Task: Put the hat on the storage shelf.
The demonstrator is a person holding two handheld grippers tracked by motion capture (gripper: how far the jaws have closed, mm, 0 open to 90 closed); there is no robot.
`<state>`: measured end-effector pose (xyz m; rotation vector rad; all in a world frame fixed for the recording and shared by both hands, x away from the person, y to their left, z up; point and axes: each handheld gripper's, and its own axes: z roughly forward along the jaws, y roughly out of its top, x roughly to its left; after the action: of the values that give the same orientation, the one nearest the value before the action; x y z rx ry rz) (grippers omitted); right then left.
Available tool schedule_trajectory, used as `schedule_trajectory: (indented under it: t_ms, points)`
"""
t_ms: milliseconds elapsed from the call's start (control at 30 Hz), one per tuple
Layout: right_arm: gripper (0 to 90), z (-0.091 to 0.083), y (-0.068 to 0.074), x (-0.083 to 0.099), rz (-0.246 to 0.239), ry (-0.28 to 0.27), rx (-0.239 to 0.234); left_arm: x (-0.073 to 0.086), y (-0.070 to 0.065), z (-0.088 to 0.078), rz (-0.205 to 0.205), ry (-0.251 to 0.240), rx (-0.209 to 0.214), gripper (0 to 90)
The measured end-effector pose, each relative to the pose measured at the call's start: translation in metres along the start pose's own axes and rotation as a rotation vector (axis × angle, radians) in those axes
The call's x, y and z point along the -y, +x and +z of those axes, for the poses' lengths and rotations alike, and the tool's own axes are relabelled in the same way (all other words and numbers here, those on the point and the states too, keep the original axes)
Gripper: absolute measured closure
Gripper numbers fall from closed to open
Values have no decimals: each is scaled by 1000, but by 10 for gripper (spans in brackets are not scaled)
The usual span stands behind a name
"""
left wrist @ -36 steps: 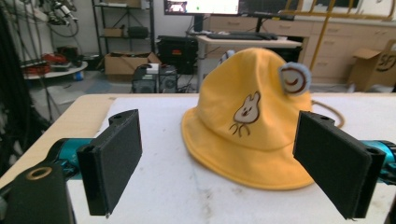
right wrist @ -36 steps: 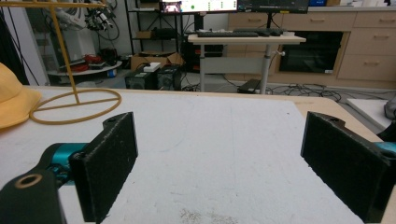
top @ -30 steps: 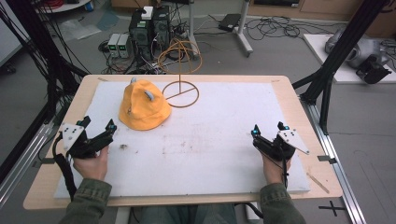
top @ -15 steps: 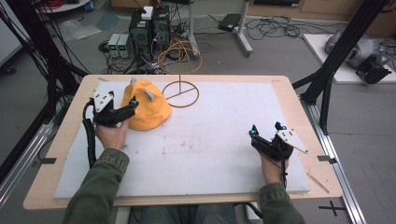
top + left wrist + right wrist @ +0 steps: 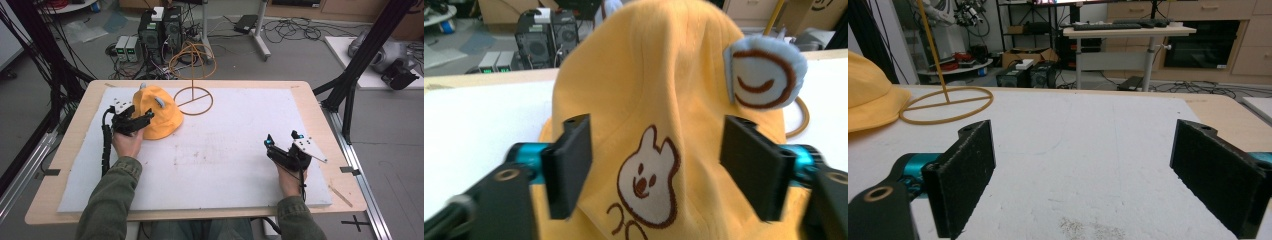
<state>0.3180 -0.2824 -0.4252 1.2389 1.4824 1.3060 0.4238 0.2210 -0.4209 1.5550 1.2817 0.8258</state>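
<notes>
Yellow hat [image 5: 159, 114] sits on the white surface [image 5: 240, 150], slumped in a soft mound directly ahead of the left hand-held gripper [image 5: 142, 119]. In the left gripper view the hat [image 5: 659, 100] lies between the two jaws, embroidered rabbit patch facing the camera, a pale blue ear flap [image 5: 764, 75] up and to the right of the jaws.

Handling, as a judgement: cloth, light, limp; it will fold and sag wherever it is pinched, no risk of breakage, little risk of slipping on the jaw padding. Best hold looks like a fold of the crown just above the rabbit patch, or the brim at the base nearest the jaws; the ear flap is too floppy to carry the weight evenly.

Left jaws stand part closed and have just been closing, cloth between them; the pads appear not yet pressed into it, so the hat is not gripped.

Right hand-held gripper [image 5: 282, 147] rests on the surface well apart from the hat, jaws wide, nothing between them. Wire stand [image 5: 194, 85] stands just beyond the hat.

Against the earlier frames: left hand-held gripper has travelled from the near left edge of the surface up to the hat. Right one unchanged. Hat in the same spot.
</notes>
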Motion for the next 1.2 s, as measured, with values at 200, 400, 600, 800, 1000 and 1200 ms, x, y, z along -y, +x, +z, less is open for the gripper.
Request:
schedule_trajectory:
  t_ms: [200, 400, 600, 800, 1000, 1200]
  points:
    - [106, 1, 0, 1, 0, 8, -4, -3, -1, -4, -3, -7, 13, 785]
    - [106, 1, -1, 1, -3, 1, 5, -2, 0, -3, -4, 1, 20, 870]
    - [107, 1, -1, 1, 2, 1, 2, -2, 1, -4, -17, 0, 22, 872]
    - [106, 1, -1, 1, -3, 6, 0, -4, -1, -6, -15, -6, 31, 873]
    - [106, 0, -1, 1, 2, 1, 5, -14, -8, -21, 9, -97, 37, 874]
    - [106, 0, -2, 0, 7, -4, 9, -27, -14, -48, 34, -200, 24, 874]
